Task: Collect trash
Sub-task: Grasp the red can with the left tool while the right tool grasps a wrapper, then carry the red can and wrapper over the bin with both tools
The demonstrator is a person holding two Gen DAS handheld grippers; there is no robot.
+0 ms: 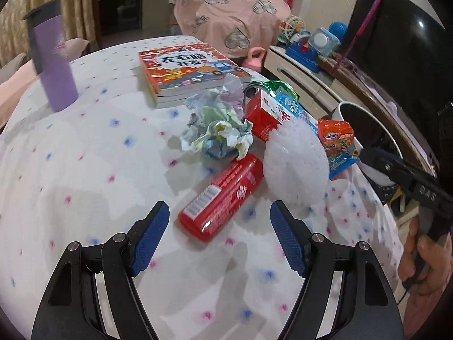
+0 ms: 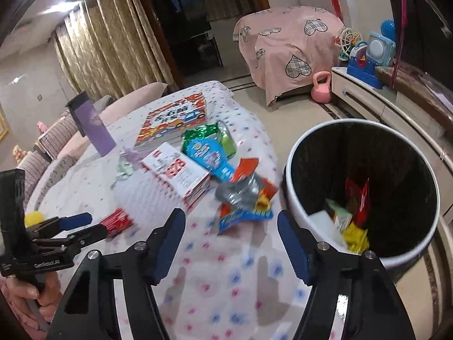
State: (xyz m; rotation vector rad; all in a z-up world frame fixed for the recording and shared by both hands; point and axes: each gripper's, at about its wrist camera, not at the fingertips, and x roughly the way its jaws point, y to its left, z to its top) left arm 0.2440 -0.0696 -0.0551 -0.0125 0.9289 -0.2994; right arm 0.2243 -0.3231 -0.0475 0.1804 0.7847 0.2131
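Hovering left gripper (image 1: 219,221) fingers apart, right gripper (image 2: 230,231) fingers apart, "Ovaltine" wrapper (image 1: 337,144), "DAS", "GenRobot.AI".

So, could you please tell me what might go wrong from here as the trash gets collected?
1. The books and purple tumbler share the table with the trash; an imprecise grab could bin them.
2. The snack wrapper lies near the table edge beside the bin; a nudge might drop it on the floor.
3. The red tube before the open left gripper looks round and may roll.

Right gripper (image 2: 230,236) gapes above wrappers (image 2: 245,198) (bin (image 2: 294,195) beside table).
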